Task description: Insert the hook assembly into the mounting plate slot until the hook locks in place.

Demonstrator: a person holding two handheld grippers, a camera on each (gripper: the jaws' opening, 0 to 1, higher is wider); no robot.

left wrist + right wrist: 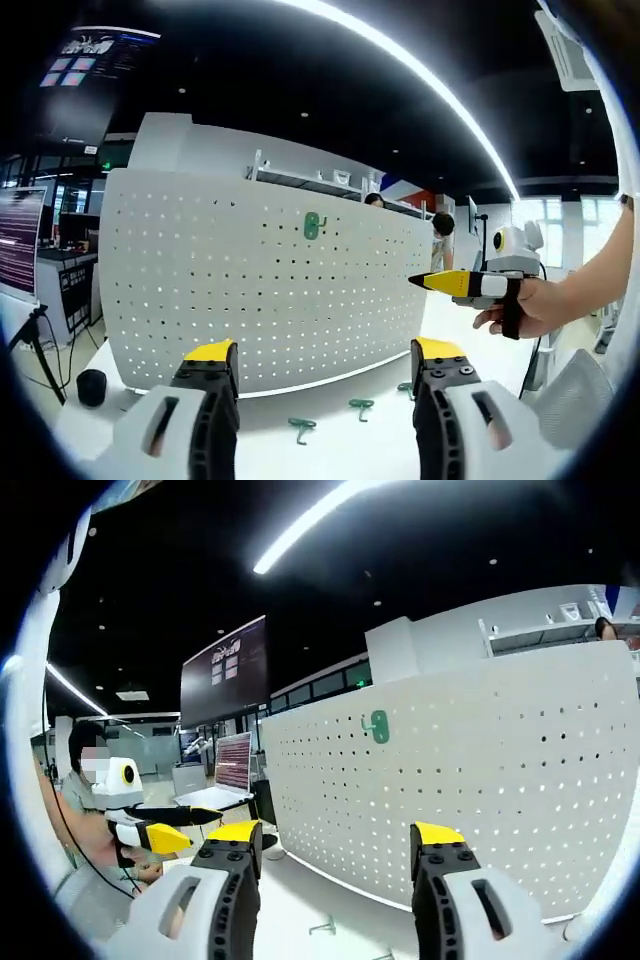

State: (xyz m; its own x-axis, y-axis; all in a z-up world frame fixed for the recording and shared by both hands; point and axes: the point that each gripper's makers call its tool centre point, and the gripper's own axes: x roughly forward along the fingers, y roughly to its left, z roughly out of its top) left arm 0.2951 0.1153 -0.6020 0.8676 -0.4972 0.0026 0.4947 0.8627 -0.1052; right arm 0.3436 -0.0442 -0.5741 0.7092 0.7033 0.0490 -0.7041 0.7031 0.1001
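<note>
A white perforated mounting plate (260, 290) stands upright on the white table, and one green hook (315, 226) hangs high on it. Three more green hooks lie on the table at its foot, at left (302, 428), middle (361, 406) and right (404, 388). My left gripper (325, 352) is open and holds nothing, well short of the plate. A hand holds the right gripper (465, 284) in the air off the plate's right end. In the right gripper view the plate (480, 780) carries the same hook (379, 726). My right gripper (337, 835) is open and holds nothing. The left gripper (160, 835) shows at the left.
A black cylinder (91, 386) and a tripod (35, 335) stand by the table's left edge. A lit screen (232, 765) sits beyond the plate's left end. People stand behind the plate (440, 228). A person (85, 810) is close at the left.
</note>
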